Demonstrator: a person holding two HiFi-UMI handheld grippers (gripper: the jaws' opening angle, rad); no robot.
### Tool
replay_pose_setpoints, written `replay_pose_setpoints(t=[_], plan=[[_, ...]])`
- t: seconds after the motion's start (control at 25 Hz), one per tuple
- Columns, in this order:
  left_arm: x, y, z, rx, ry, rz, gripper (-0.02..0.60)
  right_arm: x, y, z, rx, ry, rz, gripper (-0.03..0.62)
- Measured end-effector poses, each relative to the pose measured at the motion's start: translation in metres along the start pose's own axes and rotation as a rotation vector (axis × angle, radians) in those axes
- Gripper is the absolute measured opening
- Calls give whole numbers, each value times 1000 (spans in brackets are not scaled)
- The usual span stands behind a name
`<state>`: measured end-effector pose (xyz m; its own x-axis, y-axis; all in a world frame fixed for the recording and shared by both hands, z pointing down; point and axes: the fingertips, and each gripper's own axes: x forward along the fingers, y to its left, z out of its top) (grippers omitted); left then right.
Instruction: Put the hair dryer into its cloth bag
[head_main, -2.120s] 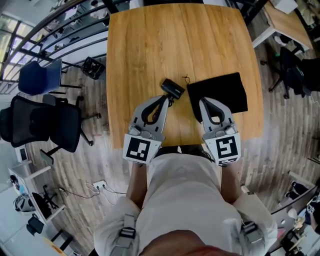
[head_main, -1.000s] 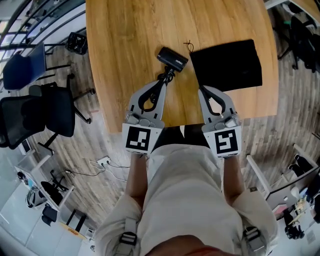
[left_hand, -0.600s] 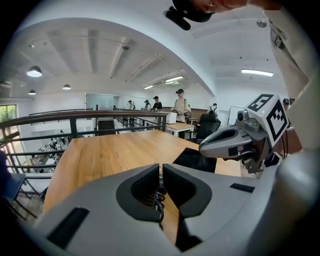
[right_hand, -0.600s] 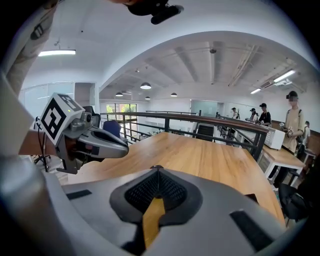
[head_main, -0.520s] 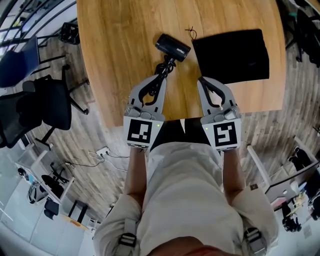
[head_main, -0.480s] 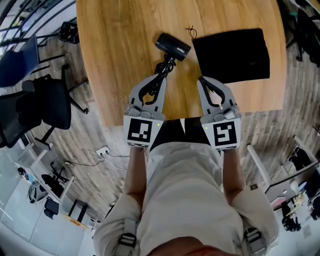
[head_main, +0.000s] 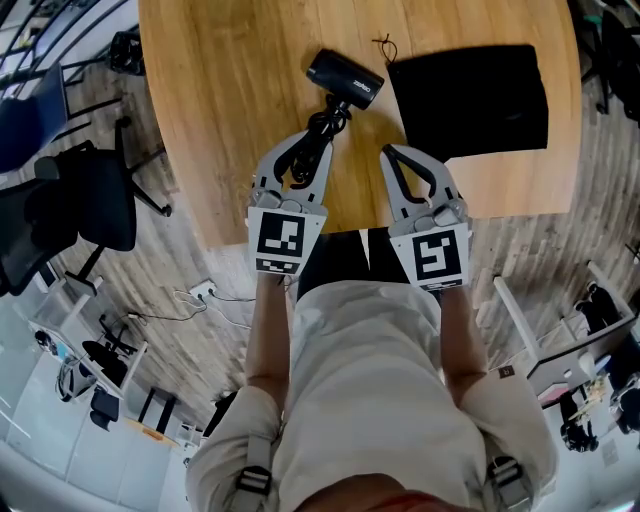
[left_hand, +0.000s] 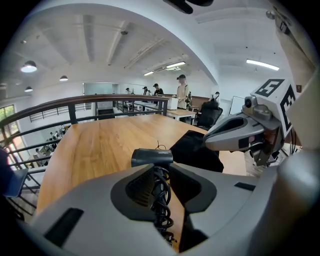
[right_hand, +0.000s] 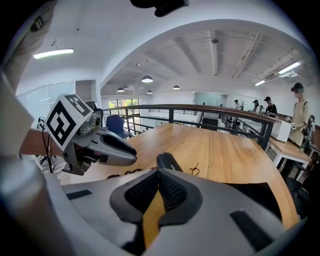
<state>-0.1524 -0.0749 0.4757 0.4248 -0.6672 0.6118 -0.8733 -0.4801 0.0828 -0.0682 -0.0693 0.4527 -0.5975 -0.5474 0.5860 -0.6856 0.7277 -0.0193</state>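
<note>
Wooden surface (head_main: 230, 90), near edge rounded, bare wood free left of the one hair dryer (head_main: 345, 78); one black cloth bag (head_main: 470, 100) flat just right of the dryer; dryer's coiled cord (head_main: 326, 118) between left gripper (head_main: 320, 135) fingers, just parting; right gripper (head_main: 388, 152) fingers closed together, empty.

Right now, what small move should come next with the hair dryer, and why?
Probably close the left gripper. Its jaws have just been opening, and the hair dryer's coiled cord already lies between them; the cloth bag waits flat beside it.
</note>
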Motion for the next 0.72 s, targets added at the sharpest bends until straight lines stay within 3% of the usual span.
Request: replay_pose_setpoints(t=[0.72], plan=[[45,2,-60,10,208,-66,261,32,17,-19,-21,55,71,21]])
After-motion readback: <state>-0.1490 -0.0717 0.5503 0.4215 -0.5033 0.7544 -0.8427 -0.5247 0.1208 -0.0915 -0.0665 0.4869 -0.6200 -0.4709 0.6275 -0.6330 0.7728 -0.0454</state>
